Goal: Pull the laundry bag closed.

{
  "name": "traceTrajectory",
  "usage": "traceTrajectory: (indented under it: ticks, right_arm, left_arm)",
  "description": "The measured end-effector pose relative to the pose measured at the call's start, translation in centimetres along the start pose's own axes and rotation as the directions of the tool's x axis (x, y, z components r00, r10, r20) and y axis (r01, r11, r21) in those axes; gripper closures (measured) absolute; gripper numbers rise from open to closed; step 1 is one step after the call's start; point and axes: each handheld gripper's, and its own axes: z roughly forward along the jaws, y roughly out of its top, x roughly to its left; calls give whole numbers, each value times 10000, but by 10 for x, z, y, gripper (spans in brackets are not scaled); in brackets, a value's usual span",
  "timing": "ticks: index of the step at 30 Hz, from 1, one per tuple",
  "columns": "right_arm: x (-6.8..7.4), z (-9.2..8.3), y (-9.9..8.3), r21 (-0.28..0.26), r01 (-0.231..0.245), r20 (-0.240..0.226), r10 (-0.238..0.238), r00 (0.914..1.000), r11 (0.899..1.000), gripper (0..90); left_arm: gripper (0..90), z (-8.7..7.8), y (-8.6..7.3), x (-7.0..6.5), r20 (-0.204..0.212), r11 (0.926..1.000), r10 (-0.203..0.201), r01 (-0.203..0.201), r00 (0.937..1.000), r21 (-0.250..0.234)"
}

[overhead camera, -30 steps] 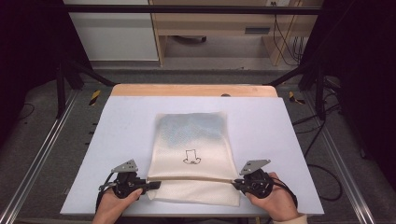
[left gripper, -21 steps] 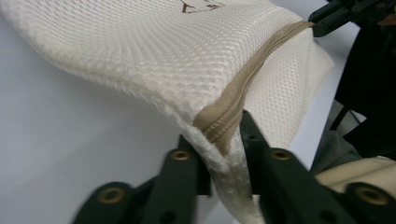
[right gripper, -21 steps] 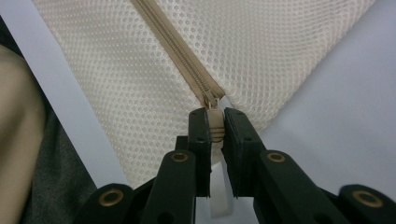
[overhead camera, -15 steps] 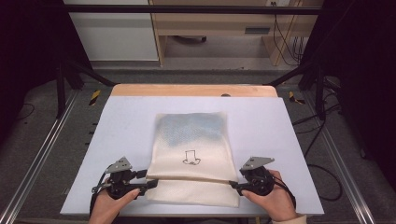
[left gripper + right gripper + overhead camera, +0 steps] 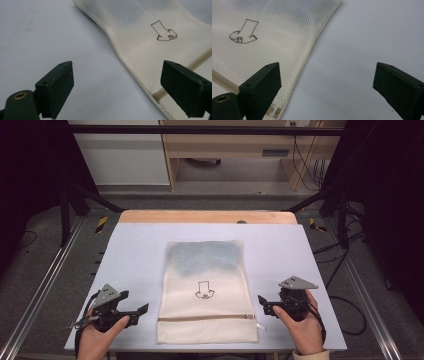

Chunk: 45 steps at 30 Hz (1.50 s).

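A mesh bag [image 5: 206,292] is laid flat on the table [image 5: 135,245], about midway between its left and right edges and toward the near edge, with its zipper [image 5: 207,318] run across the near end. The left gripper [image 5: 141,312] is held just left of the bag's near corner, apart from it, and the right gripper [image 5: 261,303] just right of the opposite corner, likewise apart. A floor rail [image 5: 42,287] is seen to the left of the table.

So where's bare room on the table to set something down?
Wide strips of table lie free either side of the mesh bag, and a band between its far edge and the wooden rim. The near corners are crowded by the left gripper and right gripper, jaws open.
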Motion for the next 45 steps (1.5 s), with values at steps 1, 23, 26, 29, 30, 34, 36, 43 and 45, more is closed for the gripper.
traceTrajectory:
  ticks: [1, 23, 26, 29, 30, 34, 36, 43, 45]
  right_arm:
    - [-2, -1, -1, 3, -88, 20, 88, 10000, 10000, 82]
    - [-38, -11, -21, -225, -978, 918, 995, 9908, 9950, 72]
    - [-40, -10, -23, -183, -1064, 979, 1077, 9894, 9942, 72]
    - [-42, -10, -24, -156, -1119, 1026, 1130, 9883, 9936, 70]
    - [-43, -10, -25, -92, -1090, 1070, 1094, 9882, 9940, 69]
    - [-45, -7, -28, 105, -1237, 1117, 1218, 9862, 9923, 69]
    - [-45, -6, -29, 180, -1229, 1107, 1202, 9866, 9923, 69]
    - [-46, 0, -30, 632, -1361, 1038, 1291, 9862, 9887, 73]
    - [-46, 3, -31, 781, -1344, 1007, 1263, 9869, 9878, 73]
  left_arm:
    - [113, -2, 0, 2, -67, 10000, -19, 18, 10000, -26]
    - [112, -20, -4, 37, -1332, 9993, 243, -203, 9908, 311]
    - [111, -19, -5, 42, -1504, 9987, 351, -290, 9880, 430]
    - [109, -19, -6, 46, -1582, 9977, 402, -311, 9866, 598]
    - [108, -19, -7, 48, -1621, 9976, 397, -300, 9860, 621]
    - [103, -17, -9, 54, -1643, 9950, 429, -273, 9855, 963]
    - [104, -14, -11, 58, -1650, 9926, 428, -232, 9854, 1192]
    - [98, -4, -14, 65, -1663, 9833, 394, -86, 9853, 1820]
    - [96, 0, -15, 67, -1669, 9795, 388, -45, 9852, 2013]
